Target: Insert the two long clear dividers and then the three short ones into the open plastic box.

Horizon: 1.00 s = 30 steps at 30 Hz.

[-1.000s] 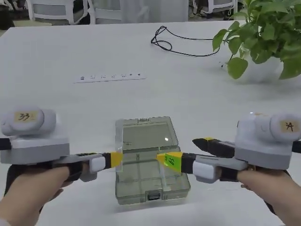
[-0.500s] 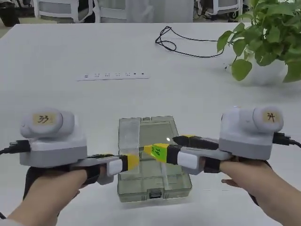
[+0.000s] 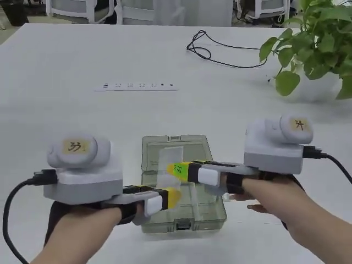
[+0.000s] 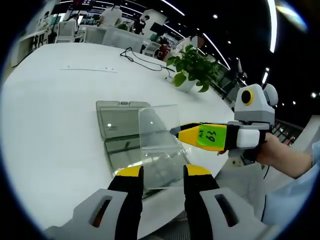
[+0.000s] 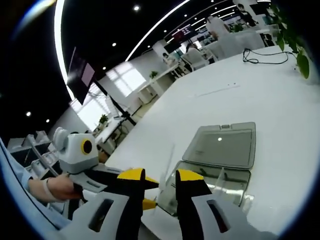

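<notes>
head view: since a second ago both claws have closed in over the box. the left claw now reaches across its near half and the right claw crosses above it. the box lies open by the tabletop's near edge. a power strip, black cable and potted plant sit toward the far edge. the clear divider stands upright over the box, with the right claw's tip touching it.

left gripper view: the left claw is parted to the clear divider's width. its tips press the side edges and hold the divider raised over the box. the right claw meets its right edge.

right gripper view: the right claw stands part open, gripping nothing. the clear divider shows edge-on beyond the gap, with the left claw beside it.
</notes>
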### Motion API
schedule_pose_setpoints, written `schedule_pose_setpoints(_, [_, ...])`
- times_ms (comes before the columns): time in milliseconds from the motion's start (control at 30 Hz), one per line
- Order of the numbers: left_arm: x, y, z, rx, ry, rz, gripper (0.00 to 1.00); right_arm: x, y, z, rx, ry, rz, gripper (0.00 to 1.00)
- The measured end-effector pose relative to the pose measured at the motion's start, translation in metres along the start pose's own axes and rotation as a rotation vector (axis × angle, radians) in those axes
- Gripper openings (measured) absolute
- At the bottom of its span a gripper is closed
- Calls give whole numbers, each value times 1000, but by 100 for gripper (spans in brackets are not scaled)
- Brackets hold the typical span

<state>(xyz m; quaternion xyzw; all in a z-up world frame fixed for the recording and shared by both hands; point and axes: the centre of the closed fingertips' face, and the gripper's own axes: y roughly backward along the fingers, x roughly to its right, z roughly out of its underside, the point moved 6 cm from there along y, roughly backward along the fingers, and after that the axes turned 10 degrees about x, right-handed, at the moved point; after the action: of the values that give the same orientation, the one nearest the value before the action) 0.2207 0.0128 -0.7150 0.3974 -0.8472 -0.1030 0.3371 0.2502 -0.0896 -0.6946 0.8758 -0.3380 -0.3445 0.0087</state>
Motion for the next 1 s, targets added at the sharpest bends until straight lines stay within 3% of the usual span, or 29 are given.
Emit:
schedule_pose_setpoints(300, [4,-2,0,-1,-5,14,30,4,0,4,-44,-64,29,11])
schedule_pose_setpoints(1000, [9,-7,6,-3,14,26,30,7,3,5,-88,-99,73,2])
